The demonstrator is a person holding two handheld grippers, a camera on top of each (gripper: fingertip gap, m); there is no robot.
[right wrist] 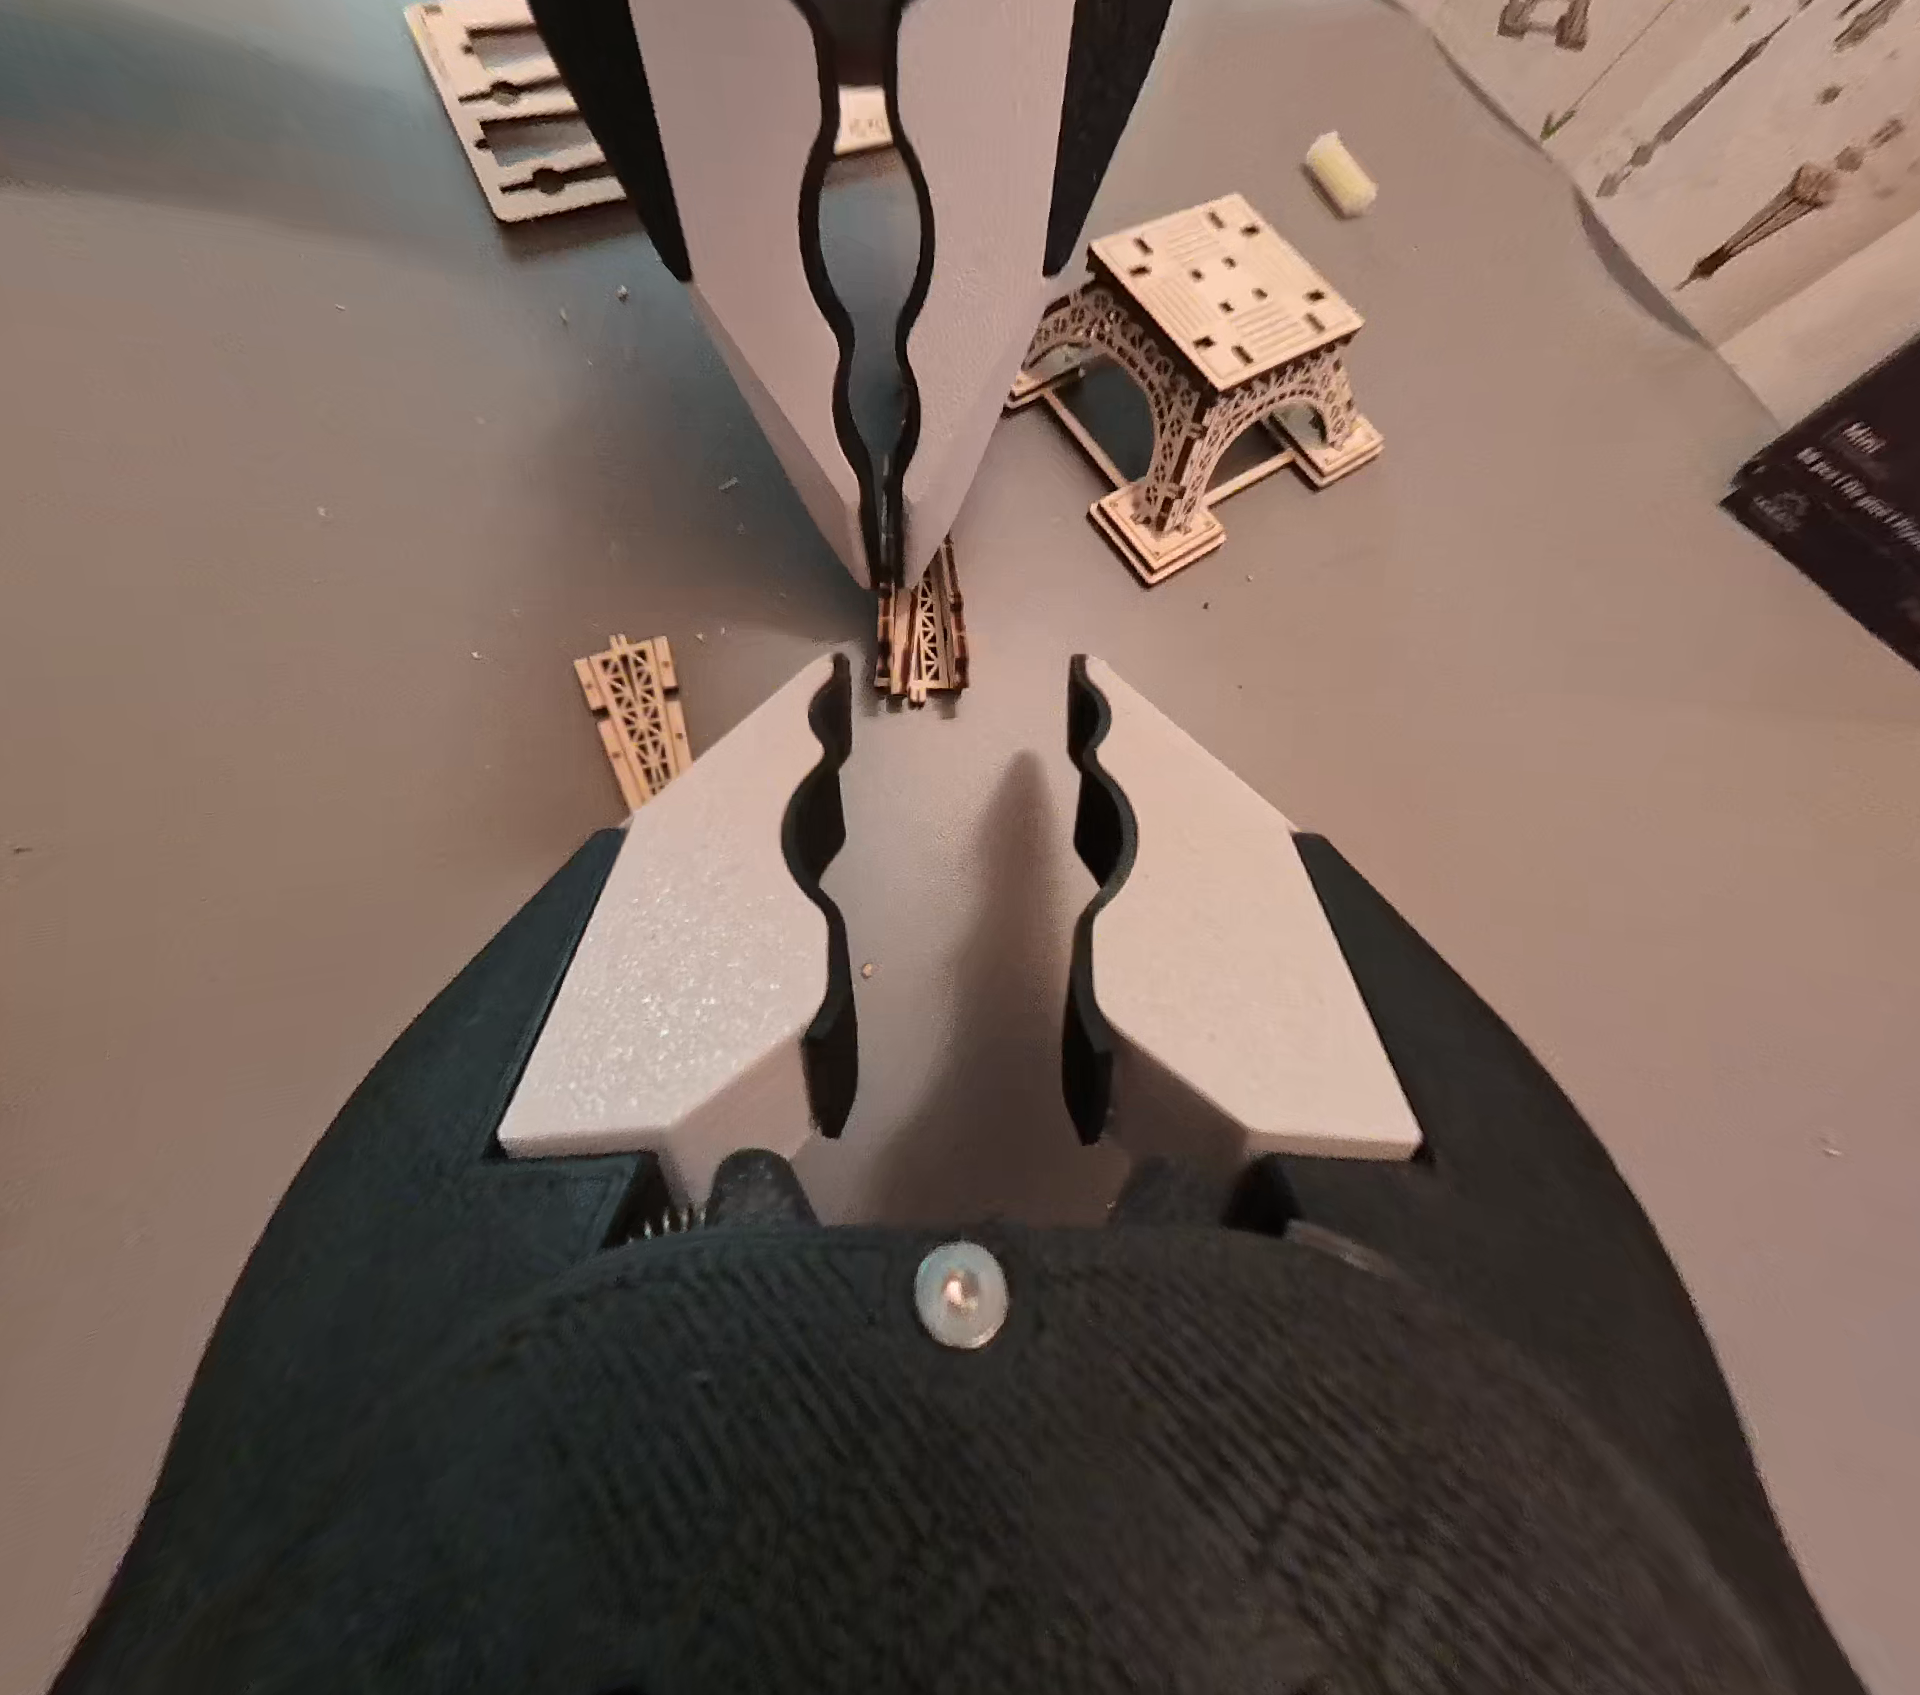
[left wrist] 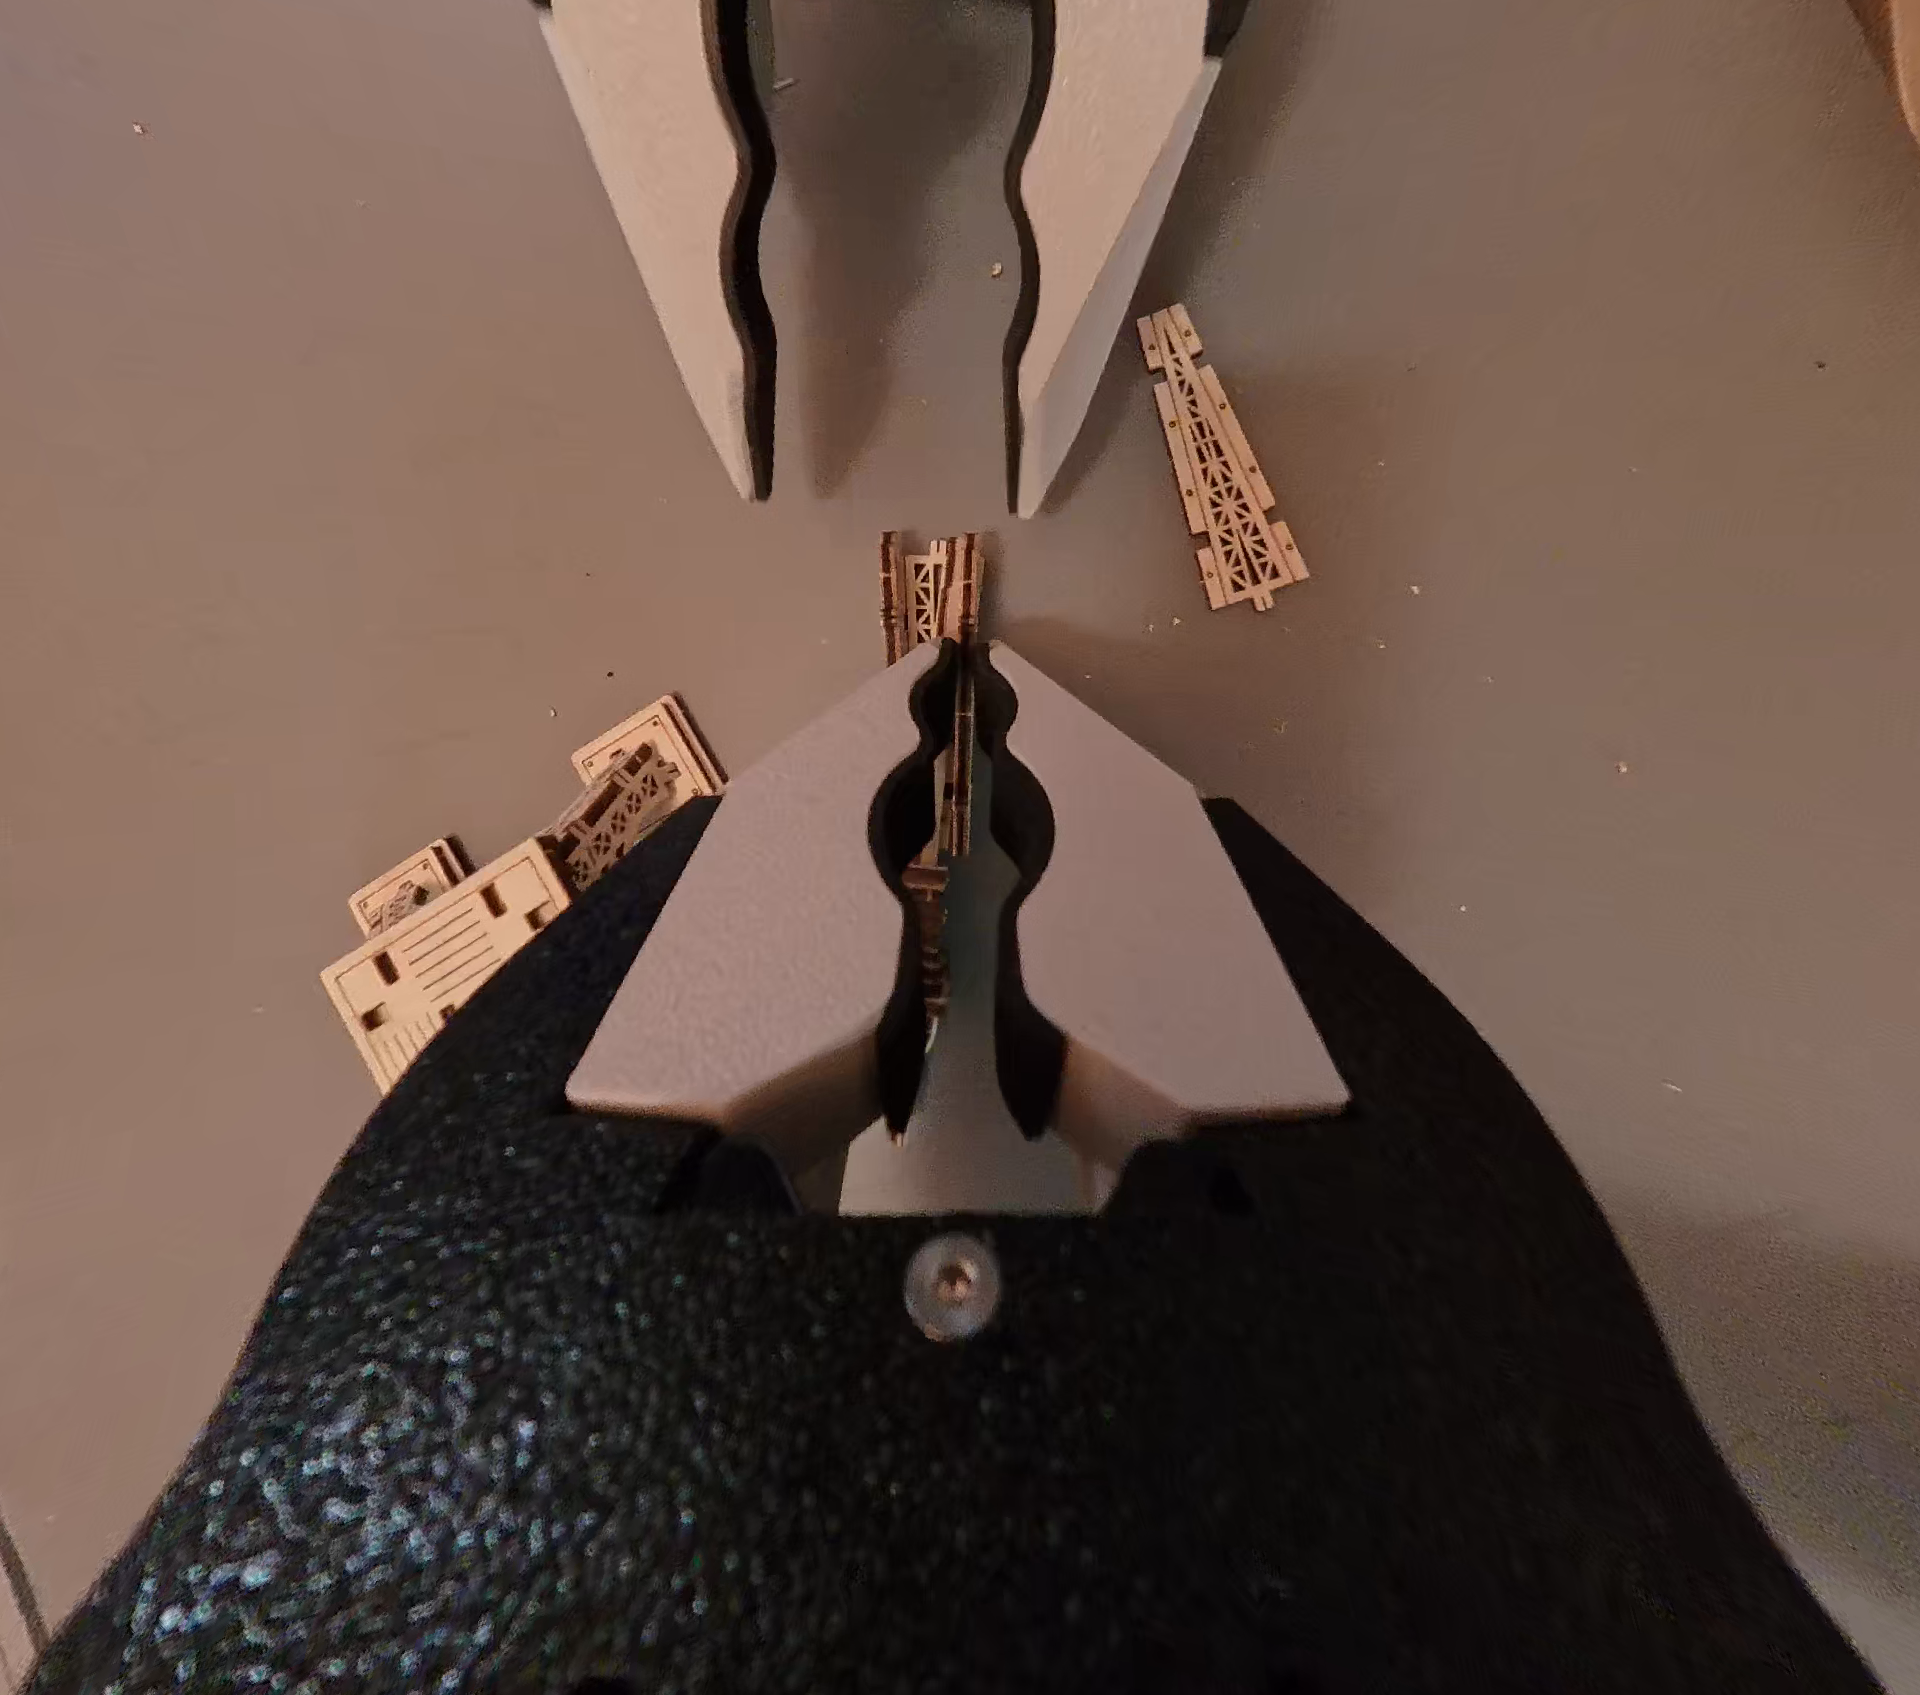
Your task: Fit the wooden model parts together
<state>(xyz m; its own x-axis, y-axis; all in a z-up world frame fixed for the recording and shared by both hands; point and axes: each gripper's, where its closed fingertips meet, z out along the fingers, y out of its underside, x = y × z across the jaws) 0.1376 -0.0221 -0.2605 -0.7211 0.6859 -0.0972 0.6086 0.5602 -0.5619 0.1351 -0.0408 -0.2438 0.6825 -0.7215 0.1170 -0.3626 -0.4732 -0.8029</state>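
Grey tabletop [right wrist: 312, 814] runs under both tongs, flecked with small wood crumbs. No box or tray holds any of the parts; all lie loose on the surface.

The left gripper [left wrist: 961, 653] has its jaws pressed together, pinching a small wooden lattice assembly [left wrist: 933, 591] that juts out past its tips. In the right wrist view the same assembly [right wrist: 923, 643] sits just ahead of the right gripper [right wrist: 956, 669], whose jaws are spread wide with nothing between them. The two tongs point tip to tip with the assembly between them; the right gripper's tips are near it but apart from it.

A flat lattice strip [left wrist: 1221, 461] lies on the table just beside the right gripper's fingers, on the left gripper's right. An arched tower base [right wrist: 1210, 367] with a slotted square deck stands beside the left gripper, partly hidden behind its finger. A punched-out wooden sheet [right wrist: 499, 107] lies beyond the left gripper, half covered by it. Off to the right of the right gripper are a small pale block [right wrist: 1340, 175], a folded instruction sheet [right wrist: 1662, 35] and a dark booklet [right wrist: 1839, 523].
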